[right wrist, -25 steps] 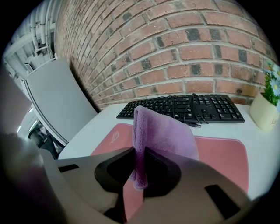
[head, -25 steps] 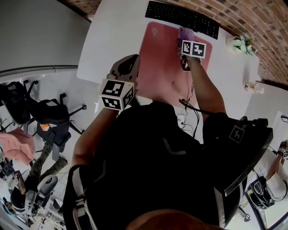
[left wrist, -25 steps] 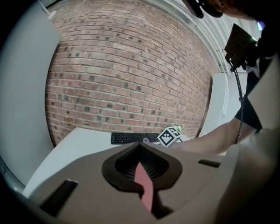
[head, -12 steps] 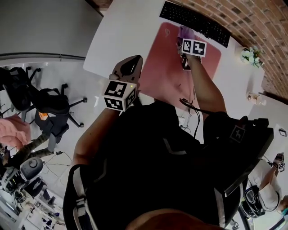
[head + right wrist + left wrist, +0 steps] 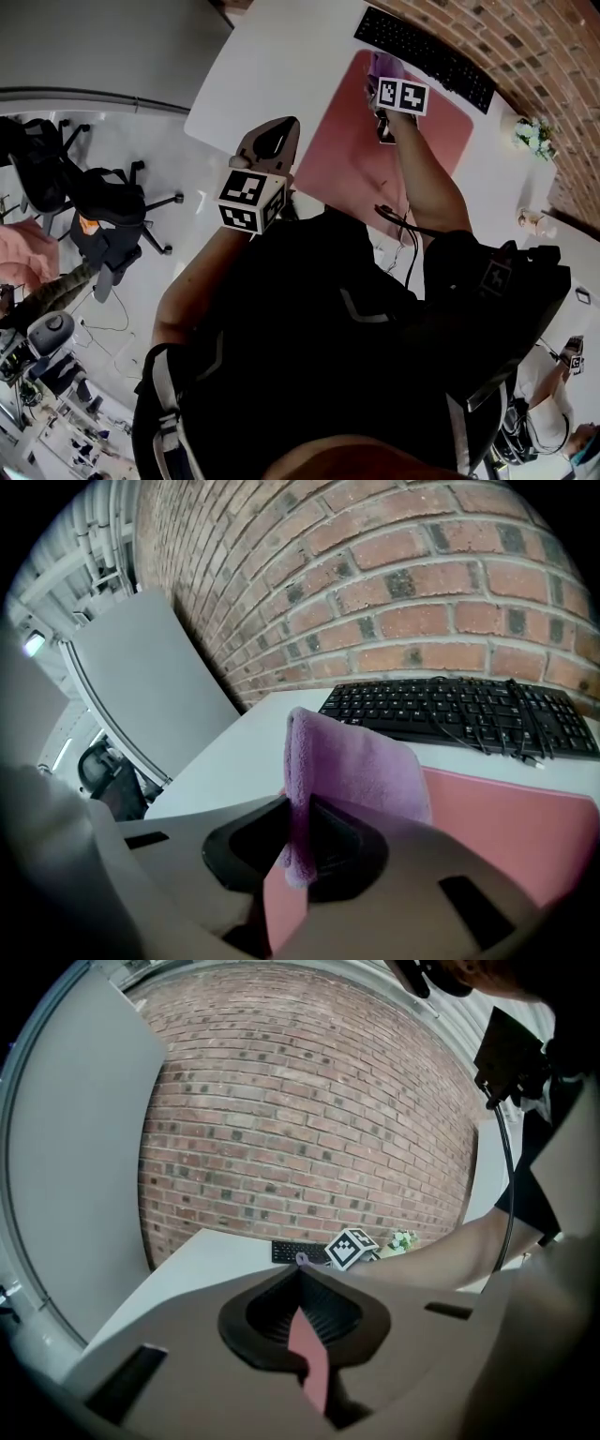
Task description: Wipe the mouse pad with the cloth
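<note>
A red brick wall (image 5: 309, 1147) rose behind the white worktop (image 5: 281, 56), a plain grey panel (image 5: 66, 1194) stood at its left, black office chairs (image 5: 108, 211) sat on the pale floor (image 5: 187, 169), and a small flowering plant (image 5: 528, 132) stood near the bricks.

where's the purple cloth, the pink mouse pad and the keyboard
purple cloth (image 5: 352, 766), right gripper view, middle of the folded face
pink mouse pad (image 5: 342, 141), head view, bare left half
keyboard (image 5: 441, 710), right gripper view, middle key rows

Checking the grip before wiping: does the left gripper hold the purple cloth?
No, the right gripper pinches the purple cloth in its jaws; the left gripper is shut, empty.
</note>
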